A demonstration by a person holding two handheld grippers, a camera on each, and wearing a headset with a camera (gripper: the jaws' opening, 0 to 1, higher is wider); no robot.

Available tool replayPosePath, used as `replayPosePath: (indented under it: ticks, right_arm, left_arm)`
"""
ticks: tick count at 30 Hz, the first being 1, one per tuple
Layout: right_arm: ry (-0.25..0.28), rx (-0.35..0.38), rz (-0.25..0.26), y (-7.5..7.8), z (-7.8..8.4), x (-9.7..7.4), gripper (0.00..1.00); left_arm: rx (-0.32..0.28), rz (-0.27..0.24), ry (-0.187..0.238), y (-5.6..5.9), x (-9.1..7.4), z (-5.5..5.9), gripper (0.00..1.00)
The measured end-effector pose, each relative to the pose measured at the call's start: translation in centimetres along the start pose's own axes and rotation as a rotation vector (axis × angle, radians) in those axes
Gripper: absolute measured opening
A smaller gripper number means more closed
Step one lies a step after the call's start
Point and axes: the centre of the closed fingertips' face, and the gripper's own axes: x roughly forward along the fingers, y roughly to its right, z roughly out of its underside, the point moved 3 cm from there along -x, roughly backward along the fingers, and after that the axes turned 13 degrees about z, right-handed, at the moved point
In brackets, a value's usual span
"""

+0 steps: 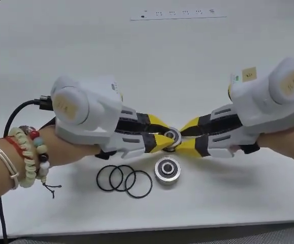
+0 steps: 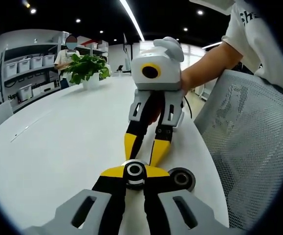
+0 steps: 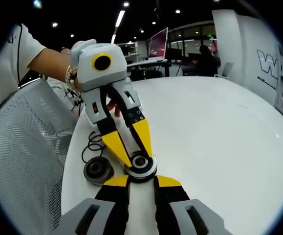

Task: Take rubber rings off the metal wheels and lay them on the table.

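In the middle of the head view, the left gripper [image 1: 164, 136] and the right gripper [image 1: 184, 136] meet tip to tip. Both are closed on one small metal wheel [image 1: 172, 135] and hold it up above the white table [image 1: 152, 61]. Each gripper is only a little bit open, just as wide as the wheel.

In the left gripper view, its yellow tips sit on both sides of the wheel near the bottom middle.

A second wheel [image 1: 167, 170] lies flat on the table, just under the grippers. Three black rubber rings [image 1: 124, 179] lie next to it on the left, overlapping each other.
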Motion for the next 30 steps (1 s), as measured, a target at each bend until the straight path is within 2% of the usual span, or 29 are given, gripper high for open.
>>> replayPosePath:
  ticks: [2,5,9,13,15,18,20,22,26,30]
  right_arm:
    - [-0.013,0.003,-0.004,0.06,0.14,-0.23,0.12]
    - [-0.015,-0.009,0.011,0.29,0.39,-0.54,0.00]
    - [-0.021,0.017,0.014,0.31,0.30,-0.47,0.00]
    - [-0.050,0.173,0.025,0.56,0.25,-0.42,0.00]
    - [-0.052,0.188,0.030,0.66,0.23,-0.44,0.00]
    - [-0.071,0.261,0.026,0.68,0.23,-0.44,0.00]
    - [-0.080,0.362,0.021,0.73,0.26,-0.49,0.00]
    - [-0.084,0.421,0.020,0.79,0.35,-0.54,0.00]
    - [-0.083,0.473,0.022,0.86,0.43,-0.62,0.00]
    - [-0.073,0.570,0.011,0.85,0.54,-0.72,0.00]
  left_arm:
    - [0.001,0.000,-0.001,0.01,0.00,0.00,0.08]
    - [0.002,0.002,0.001,0.03,0.01,-0.01,0.08]
    - [0.001,0.003,0.005,0.03,0.02,-0.01,0.08]
    - [0.003,0.002,0.005,0.05,0.03,-0.02,0.08]
    - [0.003,0.002,0.006,0.05,0.03,-0.02,0.08]
    - [0.002,0.002,0.008,0.03,0.03,-0.01,0.08]
    - [0.003,0.002,0.009,0.03,0.03,-0.01,0.08]
    - [0.004,0.002,0.009,0.03,0.04,-0.01,0.08]
    - [0.008,-0.001,0.011,0.04,0.04,0.01,0.08]
    - [0.019,-0.013,0.037,0.10,-0.04,0.18,0.08]
